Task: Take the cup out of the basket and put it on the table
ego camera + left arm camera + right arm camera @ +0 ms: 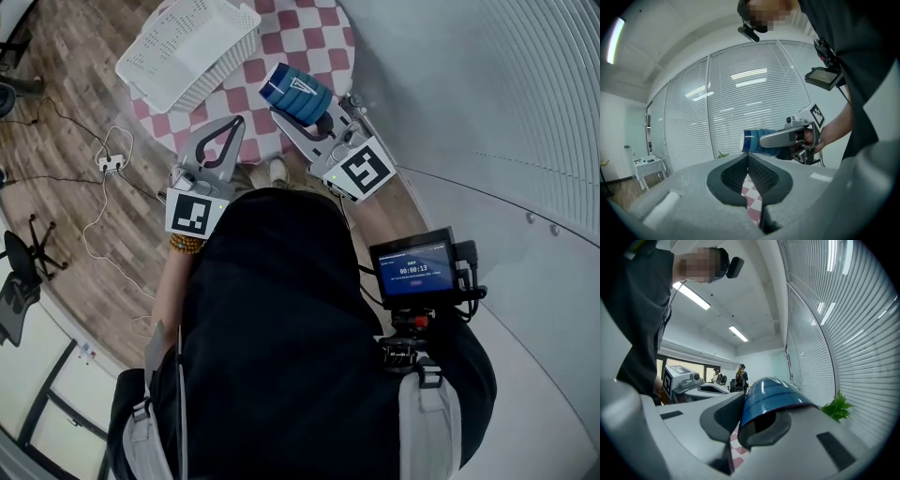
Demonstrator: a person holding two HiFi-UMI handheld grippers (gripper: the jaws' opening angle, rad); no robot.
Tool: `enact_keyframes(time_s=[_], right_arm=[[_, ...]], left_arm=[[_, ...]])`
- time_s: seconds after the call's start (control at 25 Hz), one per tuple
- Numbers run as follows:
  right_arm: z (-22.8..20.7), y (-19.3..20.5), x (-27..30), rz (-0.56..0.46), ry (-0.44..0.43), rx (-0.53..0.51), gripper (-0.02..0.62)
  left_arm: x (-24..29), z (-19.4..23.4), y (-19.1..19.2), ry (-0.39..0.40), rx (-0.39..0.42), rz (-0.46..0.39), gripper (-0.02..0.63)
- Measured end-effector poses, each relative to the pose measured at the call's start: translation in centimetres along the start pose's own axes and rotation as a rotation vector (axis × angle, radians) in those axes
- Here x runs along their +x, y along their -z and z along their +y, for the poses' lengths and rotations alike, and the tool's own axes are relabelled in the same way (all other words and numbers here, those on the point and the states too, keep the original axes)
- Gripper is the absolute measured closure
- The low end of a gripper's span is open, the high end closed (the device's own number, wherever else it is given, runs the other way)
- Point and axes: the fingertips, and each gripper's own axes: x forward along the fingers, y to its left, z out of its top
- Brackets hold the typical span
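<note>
Right tool (pixel 309 120) clamped on the wall of the blue cup (pixel 293 91), which is held tilted over the checkered surface (pixel 314 37), clear of the white basket (pixel 187 52). Left tool (pixel 234 127) empty, jaws together.

The blue ribbed cup (pixel 296 93) lay tilted on its side, clamped in the right gripper (pixel 757 411) above the round, red-and-white checked table (pixel 309 37). The white slatted basket (pixel 187 52) sat at the table's left edge, apart from the cup.
</note>
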Motion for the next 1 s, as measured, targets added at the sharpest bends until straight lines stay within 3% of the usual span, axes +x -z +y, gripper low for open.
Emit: enact_keyframes(time_s=[0.24,0.4,0.56,1.0], right_arm=[[0.5,1.3,-0.9,-0.014,0.008,0.05,0.554],[1.2,1.8,-0.9,-0.012,0.011,0.059,0.554],[1.6,2.6,-0.9,-0.007,0.021,0.073,0.554],[1.3,3.9,-2.5,0.003,0.064,0.094,0.554]], left_arm=[[-0.5,-1.2,0.3,0.023,0.044,0.005,0.6],[-0.7,-1.5,0.7,0.021,0.017,0.012,0.6],[-1.1,-1.6,1.2,0.004,-0.061,0.005,0.6],[-0.7,-2.0,2.6,0.018,-0.089,0.016,0.6]])
